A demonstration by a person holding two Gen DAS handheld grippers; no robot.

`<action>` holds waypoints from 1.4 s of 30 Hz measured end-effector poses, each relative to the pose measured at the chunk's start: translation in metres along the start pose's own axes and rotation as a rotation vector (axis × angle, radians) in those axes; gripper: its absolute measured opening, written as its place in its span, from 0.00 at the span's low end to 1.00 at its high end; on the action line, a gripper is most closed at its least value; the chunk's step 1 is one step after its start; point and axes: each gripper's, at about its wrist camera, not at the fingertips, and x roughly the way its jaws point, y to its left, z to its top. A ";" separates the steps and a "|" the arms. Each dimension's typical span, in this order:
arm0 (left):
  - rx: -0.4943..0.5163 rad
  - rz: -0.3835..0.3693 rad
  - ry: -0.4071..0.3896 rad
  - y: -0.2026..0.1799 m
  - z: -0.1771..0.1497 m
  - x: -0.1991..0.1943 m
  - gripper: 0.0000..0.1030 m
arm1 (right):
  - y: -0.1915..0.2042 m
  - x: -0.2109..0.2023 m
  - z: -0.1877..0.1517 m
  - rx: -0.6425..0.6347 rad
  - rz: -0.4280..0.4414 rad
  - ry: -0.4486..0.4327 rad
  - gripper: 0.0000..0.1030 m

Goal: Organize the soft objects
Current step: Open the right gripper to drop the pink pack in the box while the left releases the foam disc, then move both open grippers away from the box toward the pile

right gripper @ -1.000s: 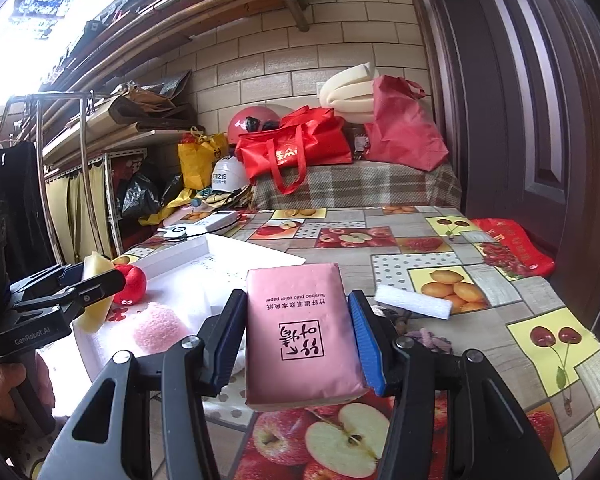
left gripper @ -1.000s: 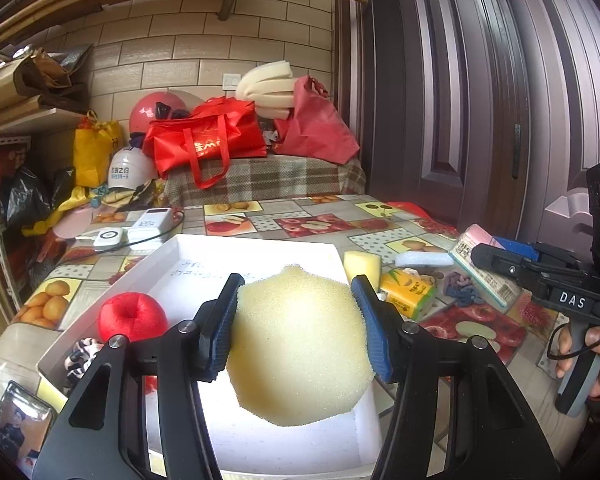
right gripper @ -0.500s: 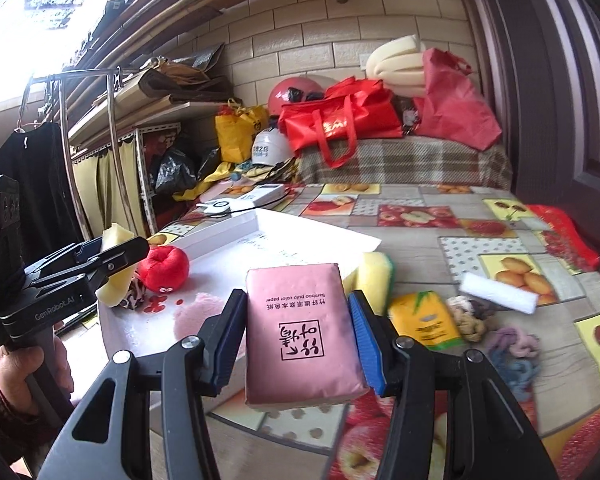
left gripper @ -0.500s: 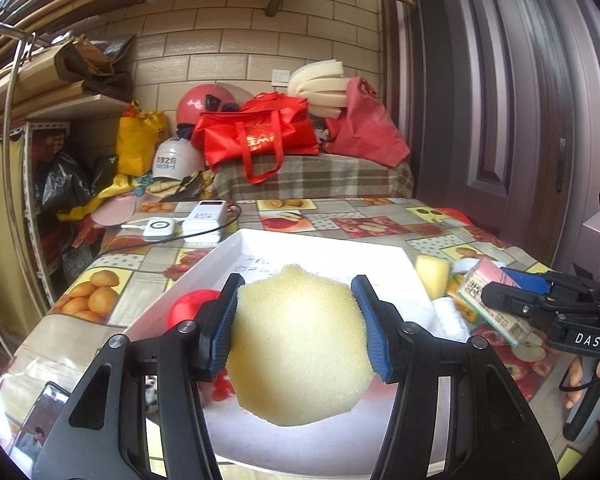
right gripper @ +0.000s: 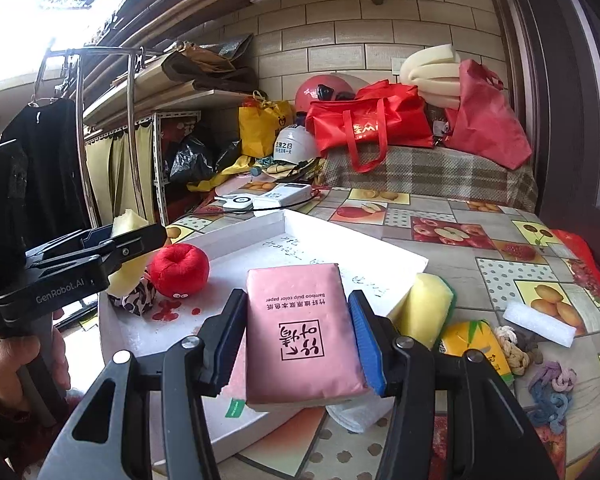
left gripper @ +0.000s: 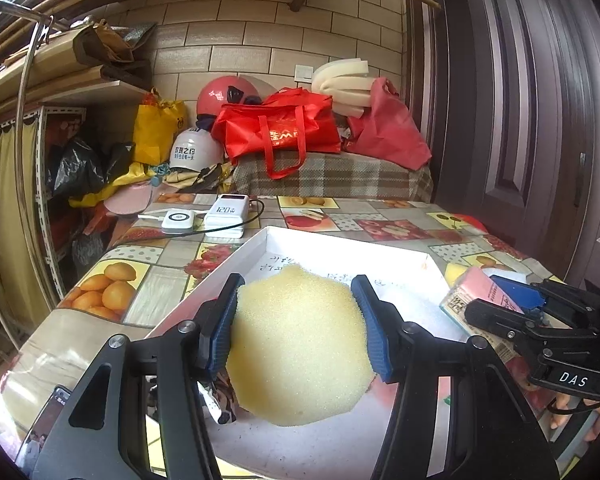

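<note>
My left gripper (left gripper: 298,300) is shut on a round pale yellow sponge (left gripper: 300,344) and holds it above the near left part of the white tray (left gripper: 340,242). My right gripper (right gripper: 298,312) is shut on a pink tissue pack (right gripper: 304,332) over the tray's (right gripper: 236,250) near right edge. In the tray lie a red plush apple (right gripper: 179,270) and a patterned fabric piece (right gripper: 134,300). On the table right of the tray lie a yellow-green sponge (right gripper: 424,308), a yellow pack (right gripper: 474,344), a white foam block (right gripper: 538,322) and yarn knots (right gripper: 552,390).
The fruit-print tablecloth (right gripper: 480,232) covers the table. White power banks with a black cable (left gripper: 204,218) lie behind the tray. Red bags (left gripper: 280,130), helmets (left gripper: 192,152) and foam rolls (left gripper: 342,86) stand at the back. A metal shelf (right gripper: 132,152) stands left.
Both grippers have swung left over the tray, each still holding its object. The right gripper has come closer to the tray's near right edge.
</note>
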 end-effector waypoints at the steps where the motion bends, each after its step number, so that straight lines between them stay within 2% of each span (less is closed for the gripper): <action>1: 0.007 -0.002 0.003 -0.001 0.000 0.002 0.54 | 0.002 0.004 0.001 -0.006 0.005 0.003 0.51; 10: 0.000 -0.016 0.027 -0.001 0.003 0.014 0.54 | 0.016 0.043 0.013 -0.011 0.035 0.065 0.51; 15: -0.019 0.023 0.030 0.001 0.004 0.016 0.58 | 0.019 0.052 0.015 -0.017 0.030 0.085 0.51; 16: -0.015 0.034 0.029 0.000 0.004 0.015 0.64 | 0.019 0.052 0.015 -0.017 0.027 0.086 0.59; 17: -0.011 0.043 0.022 -0.001 0.003 0.014 0.75 | 0.019 0.051 0.015 -0.017 0.024 0.084 0.76; 18: -0.010 0.052 0.009 -0.001 0.004 0.013 0.80 | 0.018 0.051 0.015 -0.016 0.021 0.083 0.82; 20: -0.011 0.065 -0.004 0.000 0.004 0.010 0.93 | 0.019 0.050 0.015 -0.016 0.019 0.075 0.83; 22: -0.022 0.062 -0.003 0.003 0.004 0.010 1.00 | 0.019 0.049 0.015 -0.019 0.018 0.068 0.84; 25: -0.038 0.066 -0.007 0.007 0.004 0.009 1.00 | 0.020 0.045 0.015 -0.027 0.015 0.050 0.86; 27: -0.043 0.064 -0.008 0.008 0.004 0.008 1.00 | 0.020 0.043 0.015 -0.030 0.015 0.034 1.00; 42: -0.047 0.061 -0.007 0.009 0.005 0.009 1.00 | 0.024 0.037 0.016 -0.050 0.001 -0.019 1.00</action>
